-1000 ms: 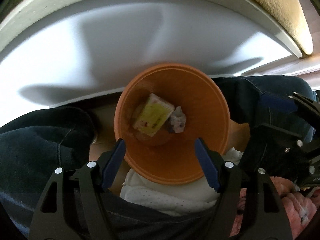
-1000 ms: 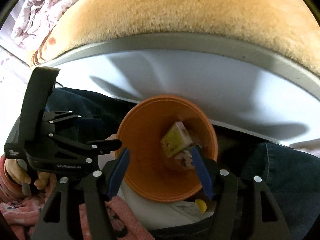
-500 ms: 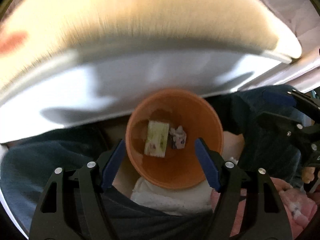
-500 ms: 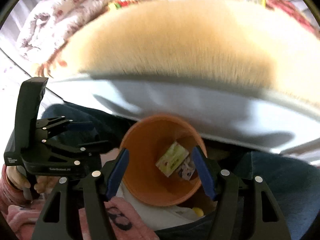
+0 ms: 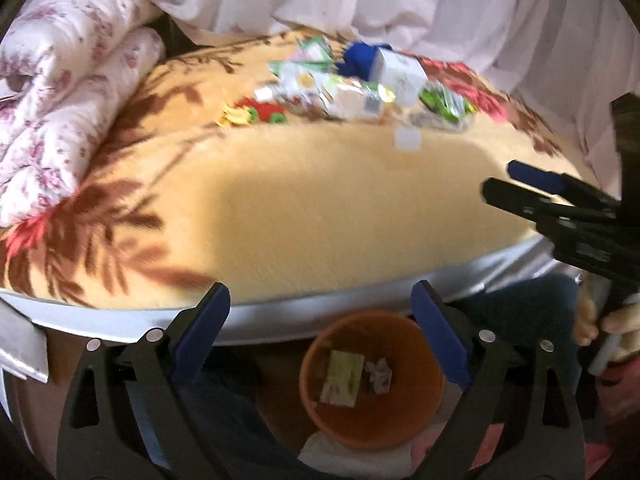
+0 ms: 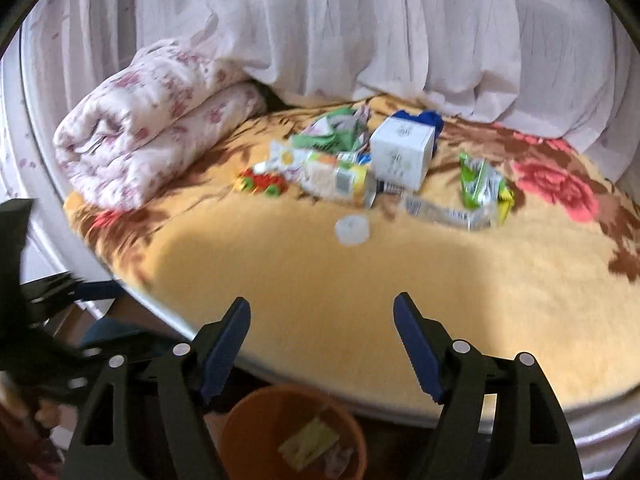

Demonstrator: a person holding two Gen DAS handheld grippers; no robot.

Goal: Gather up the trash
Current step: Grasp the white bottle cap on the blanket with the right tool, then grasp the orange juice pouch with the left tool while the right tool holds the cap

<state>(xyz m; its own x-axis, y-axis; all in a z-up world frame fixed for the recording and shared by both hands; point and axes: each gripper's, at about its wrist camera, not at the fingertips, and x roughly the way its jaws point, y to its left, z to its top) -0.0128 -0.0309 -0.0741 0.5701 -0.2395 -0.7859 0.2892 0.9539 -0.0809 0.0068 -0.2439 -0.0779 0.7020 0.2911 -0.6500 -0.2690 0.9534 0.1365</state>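
An orange bin (image 5: 372, 380) sits below the bed edge; it holds a yellow-green packet (image 5: 342, 378) and a crumpled wrapper (image 5: 378, 374). The bin also shows in the right wrist view (image 6: 296, 432). A pile of trash lies far back on the yellow blanket: a white box (image 6: 402, 152), a carton (image 6: 336, 178), green wrappers (image 6: 480, 180), a white lid (image 6: 352, 230) and a red wrapper (image 6: 262, 182). The pile also shows in the left wrist view (image 5: 352, 84). My left gripper (image 5: 320, 340) is open and empty above the bin. My right gripper (image 6: 322, 348) is open and empty over the bed edge.
A rolled floral quilt (image 6: 152, 128) lies at the back left of the bed. White curtains (image 6: 360, 24) hang behind. The bed's white rim (image 5: 280, 316) runs between the bin and the blanket (image 6: 360, 280). Jeans-clad legs flank the bin.
Both grippers have tilted up from the bin. The bed top and the trash pile have come into view, and the bin has dropped to the bottom of both views.
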